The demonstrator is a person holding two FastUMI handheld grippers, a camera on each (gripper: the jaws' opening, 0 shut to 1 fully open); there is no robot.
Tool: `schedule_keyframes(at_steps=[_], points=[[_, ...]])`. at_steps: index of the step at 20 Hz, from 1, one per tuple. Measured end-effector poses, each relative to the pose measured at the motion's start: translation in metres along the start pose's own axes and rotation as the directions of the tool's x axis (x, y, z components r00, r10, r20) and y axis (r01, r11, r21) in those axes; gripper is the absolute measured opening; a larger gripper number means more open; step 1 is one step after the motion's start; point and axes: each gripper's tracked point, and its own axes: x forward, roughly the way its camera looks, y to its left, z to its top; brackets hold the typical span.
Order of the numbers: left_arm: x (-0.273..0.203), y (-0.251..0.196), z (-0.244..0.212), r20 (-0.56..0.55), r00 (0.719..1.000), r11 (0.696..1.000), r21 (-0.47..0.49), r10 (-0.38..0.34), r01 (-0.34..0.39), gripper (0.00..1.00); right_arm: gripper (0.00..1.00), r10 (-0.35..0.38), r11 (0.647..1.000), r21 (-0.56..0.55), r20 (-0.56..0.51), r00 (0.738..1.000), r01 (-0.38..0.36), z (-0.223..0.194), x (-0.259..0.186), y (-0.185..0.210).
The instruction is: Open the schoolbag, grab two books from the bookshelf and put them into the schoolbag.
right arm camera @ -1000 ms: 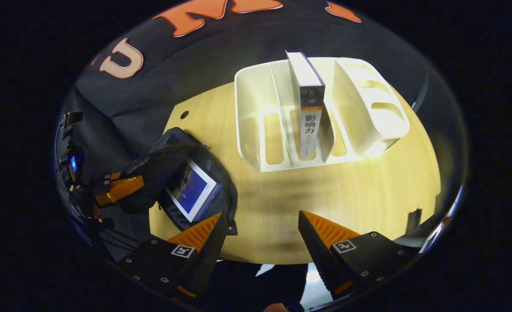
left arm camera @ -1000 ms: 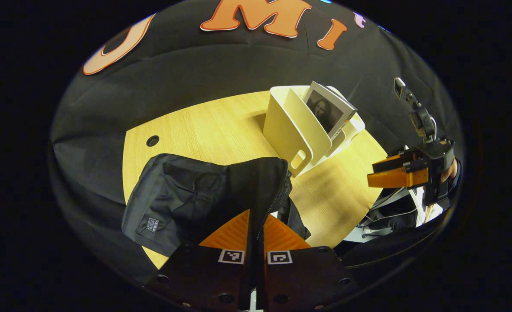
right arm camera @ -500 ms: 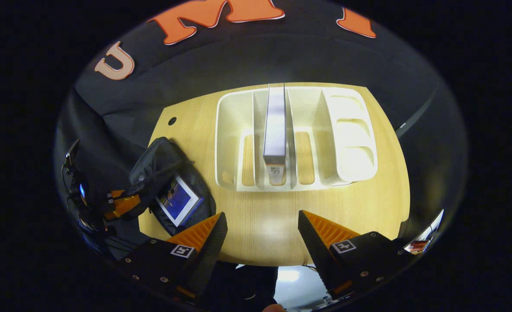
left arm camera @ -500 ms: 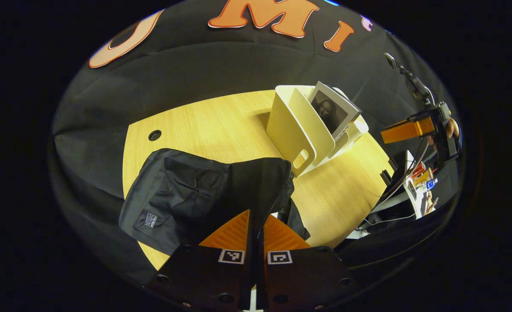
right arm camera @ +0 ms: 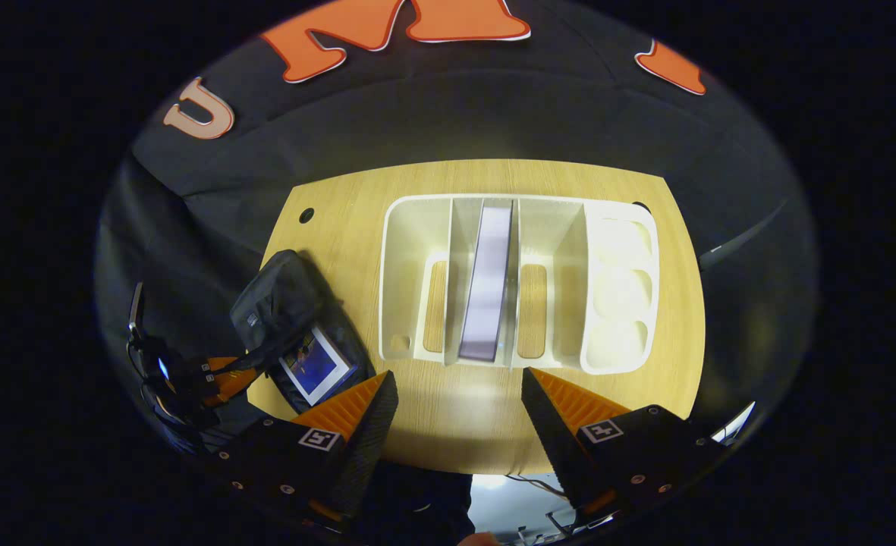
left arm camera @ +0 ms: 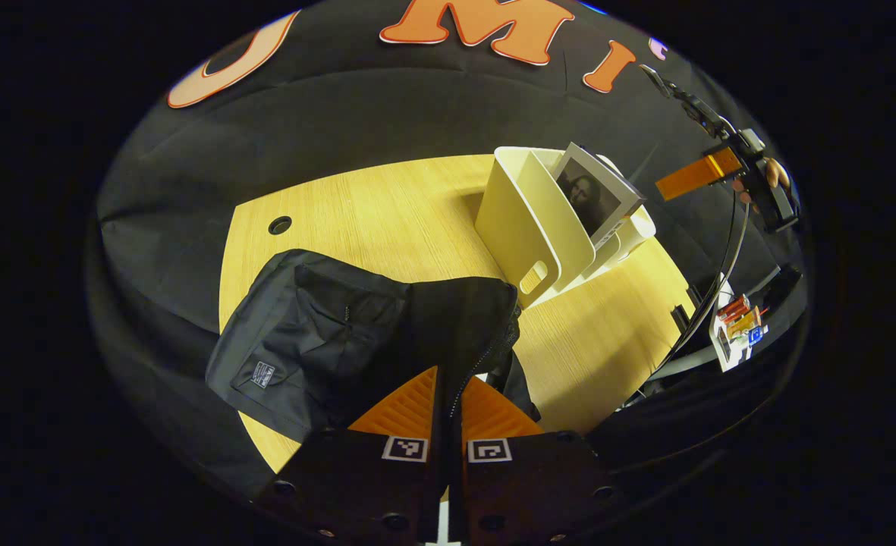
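Two views are giving us the scene. Through the left gripper view we are seeing the left tongs (left arm camera: 448,394) pressed together on the zipper edge of the black schoolbag (left arm camera: 326,341), holding its flap up (the bag is lying on the wooden counter (left arm camera: 387,212) near the front-left corner). Beyond it the cream bookshelf (left arm camera: 527,227) is standing toward the back right, with one book (left arm camera: 595,199) leaning in a slot, a portrait on its cover. Farther right and higher, the right tongs (left arm camera: 694,174) are hanging in the air, a hand (left arm camera: 774,174) behind them.

Through the right gripper view we are looking down from above. The right tongs (right arm camera: 455,402) are standing wide apart, gripping nothing, over the counter's (right arm camera: 341,205) near edge just in front of the bookshelf (right arm camera: 410,280). That book (right arm camera: 487,280) is sitting upright in a middle compartment. At the left the schoolbag (right arm camera: 281,303) is lying open with a blue-covered book (right arm camera: 315,365) inside, and the left tongs (right arm camera: 227,375) are gripping its edge.
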Motion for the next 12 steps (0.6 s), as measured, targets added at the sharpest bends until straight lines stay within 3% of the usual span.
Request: schedule_keyframes(at_steps=[5, 12], points=[[0.003, 0.000, -0.001, -0.006, 1.000, 0.999, -0.041, 0.016, -0.017, 0.05, 0.99, -0.009, 1.000, -0.012, -0.036, 0.999, 0.009, 0.030, 0.031, -0.005], [0.005, 0.000, -0.001, 0.004, 0.999, 0.996, -0.083, 0.037, -0.036, 0.05, 0.99, -0.080, 0.997, -0.030, -0.105, 0.991, 0.078, 0.049, 0.086, -0.023]])
